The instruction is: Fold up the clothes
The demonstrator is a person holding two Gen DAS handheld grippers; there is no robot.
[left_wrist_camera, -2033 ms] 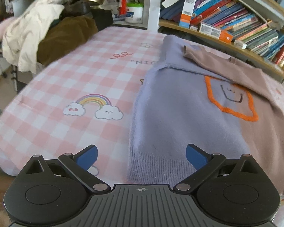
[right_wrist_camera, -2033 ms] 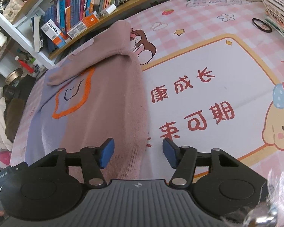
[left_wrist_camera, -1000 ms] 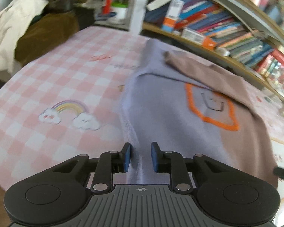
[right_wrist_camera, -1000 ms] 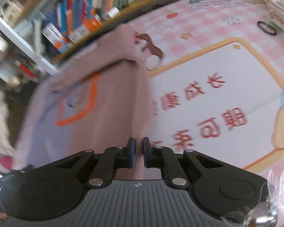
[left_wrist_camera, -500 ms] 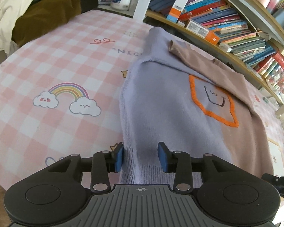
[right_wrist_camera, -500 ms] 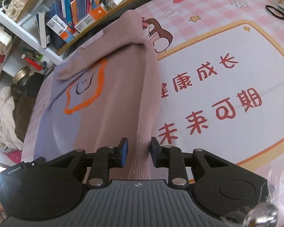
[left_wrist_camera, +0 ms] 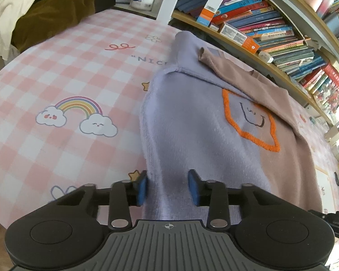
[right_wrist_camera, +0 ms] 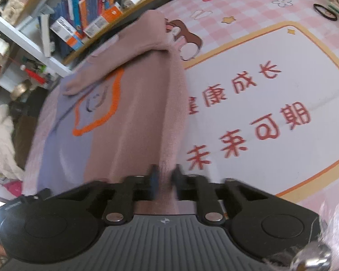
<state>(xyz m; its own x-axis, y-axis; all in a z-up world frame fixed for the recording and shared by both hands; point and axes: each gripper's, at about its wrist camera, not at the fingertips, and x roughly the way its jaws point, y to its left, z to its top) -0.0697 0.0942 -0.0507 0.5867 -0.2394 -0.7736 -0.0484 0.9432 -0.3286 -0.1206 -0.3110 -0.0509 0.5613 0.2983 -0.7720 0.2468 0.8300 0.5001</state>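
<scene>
Both tongs straddled the hem of the sweater (left_wrist_camera: 192, 124) at the near edge of the table (left_wrist_camera: 56, 79): left gripper (left_wrist_camera: 168, 188) with jaws apart around the lilac corner, right gripper (right_wrist_camera: 165, 176) narrowly parted, pads grazing the brown corner, neither clamped. Both sleeves already lay folded across the chest; judging by this, the bottom-to-top fold remained undone.

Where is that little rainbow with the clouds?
The rainbow is printed on the pink checked table cover, in the left wrist view, left of the lilac-and-brown sweater and ahead of the left gripper.
</scene>
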